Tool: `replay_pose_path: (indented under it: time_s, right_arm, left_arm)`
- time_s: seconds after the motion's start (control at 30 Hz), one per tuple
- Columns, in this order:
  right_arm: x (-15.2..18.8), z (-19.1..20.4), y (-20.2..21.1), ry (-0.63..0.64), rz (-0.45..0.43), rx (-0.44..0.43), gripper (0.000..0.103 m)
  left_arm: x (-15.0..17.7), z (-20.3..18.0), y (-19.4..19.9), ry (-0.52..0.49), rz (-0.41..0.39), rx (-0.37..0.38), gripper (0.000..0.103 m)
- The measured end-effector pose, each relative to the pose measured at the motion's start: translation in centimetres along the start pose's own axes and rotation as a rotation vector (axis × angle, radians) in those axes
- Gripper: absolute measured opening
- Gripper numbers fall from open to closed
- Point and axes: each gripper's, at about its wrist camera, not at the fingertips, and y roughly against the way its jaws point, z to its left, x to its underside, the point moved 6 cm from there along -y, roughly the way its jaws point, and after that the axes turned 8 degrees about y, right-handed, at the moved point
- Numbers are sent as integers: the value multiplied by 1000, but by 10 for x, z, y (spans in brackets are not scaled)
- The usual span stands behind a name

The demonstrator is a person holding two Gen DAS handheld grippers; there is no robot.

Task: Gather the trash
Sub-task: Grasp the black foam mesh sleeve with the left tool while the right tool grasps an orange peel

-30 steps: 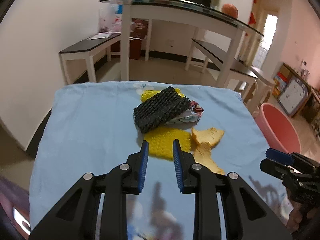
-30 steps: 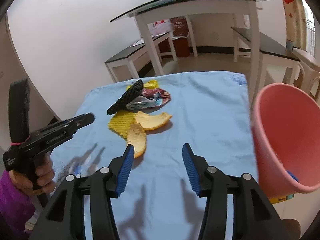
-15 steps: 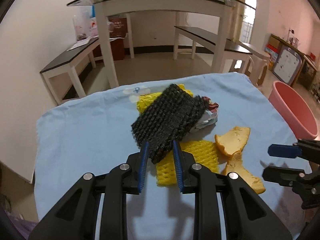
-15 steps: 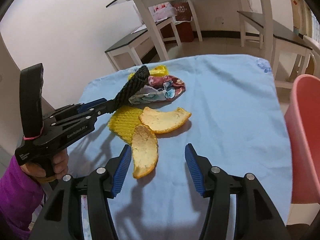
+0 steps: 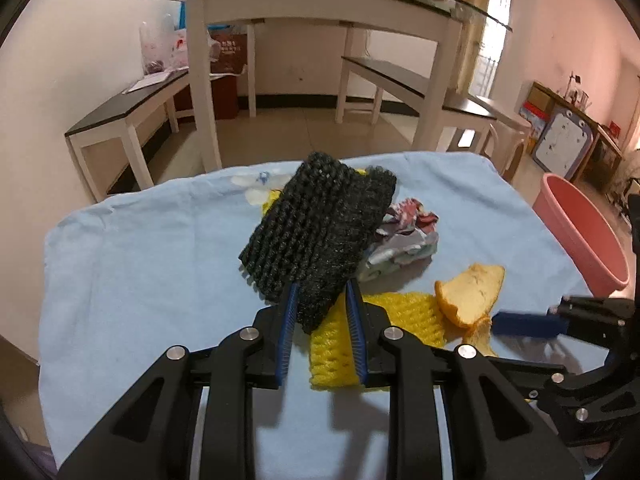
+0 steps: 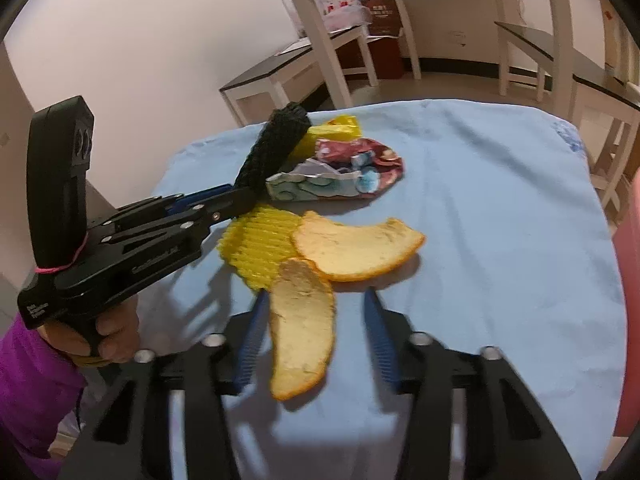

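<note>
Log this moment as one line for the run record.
left hand-held gripper: shut on black foam net | right hand-held gripper: open, straddling orange peel | pink basin: waiting

The black foam net (image 5: 316, 236) hides part of the crumpled wrapper (image 5: 404, 240); the pink basin (image 6: 630, 280) is cut off.

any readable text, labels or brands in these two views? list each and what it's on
None fully legible.
Left tool: embossed lettering on its arm, and white print on its handle base, both too blurred to read.
Maroon box under the glass table: white characters, too small.
Crumpled wrapper: printed pattern only, no words discernible.
</note>
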Motion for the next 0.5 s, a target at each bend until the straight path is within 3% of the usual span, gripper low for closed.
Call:
replay_pose_path:
  time_s: [0.1,0.2,0.5]
  right_arm:
    - [1,6,-6,18,9,-5,19]
    - [1,7,-9,21,4,5,8]
    - [3,15,19,52,-50,7,3]
  left_arm:
    - [0,4,4,27,-9,2,24]
    - [0,6,12,39,-23,0,13]
    - [5,8,56,106,-87,0,9]
